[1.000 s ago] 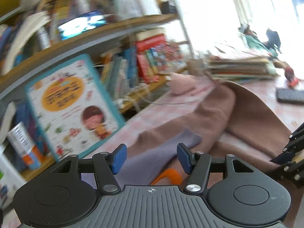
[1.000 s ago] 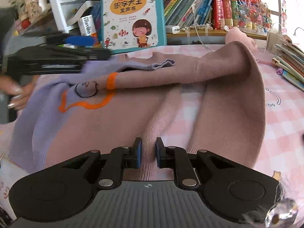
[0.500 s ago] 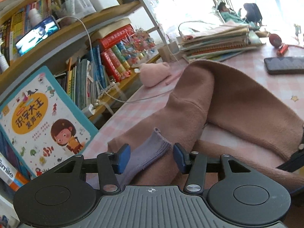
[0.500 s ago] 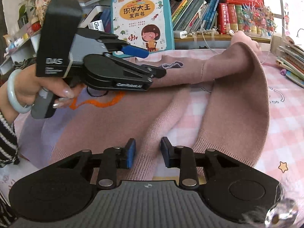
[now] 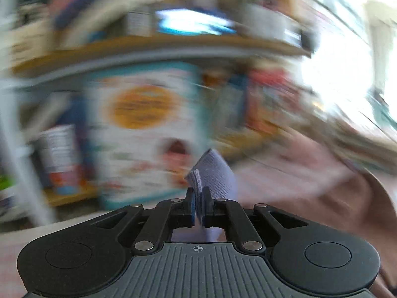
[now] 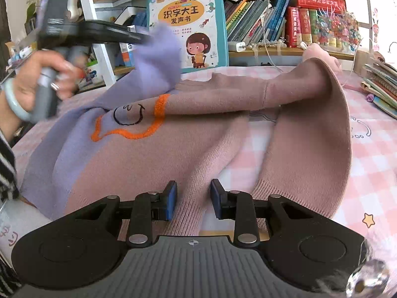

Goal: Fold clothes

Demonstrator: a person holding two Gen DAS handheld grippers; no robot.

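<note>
A pink and lilac knit sweater (image 6: 148, 164) with an orange outline lies on the pink checked tablecloth (image 6: 372, 164). My left gripper (image 5: 197, 209) is shut on the lilac sleeve cuff (image 5: 213, 176) and holds it raised; in the right wrist view it (image 6: 141, 40) lifts the sleeve (image 6: 158, 59) above the sweater's left side. The left wrist view is motion-blurred. My right gripper (image 6: 193, 200) is open, its blue pads on either side of a fold in the pink hem (image 6: 196, 188) near the front edge.
A bookshelf with a teal children's book (image 6: 186, 24) and rows of books (image 6: 285, 22) stands behind the table. A stack of books (image 6: 382, 87) lies at the right. A pink plush toy (image 6: 320, 54) sits behind the sweater.
My left gripper closed on the lilac cuff and lifted it up and to the left. My right gripper opened wider over the pink hem.
</note>
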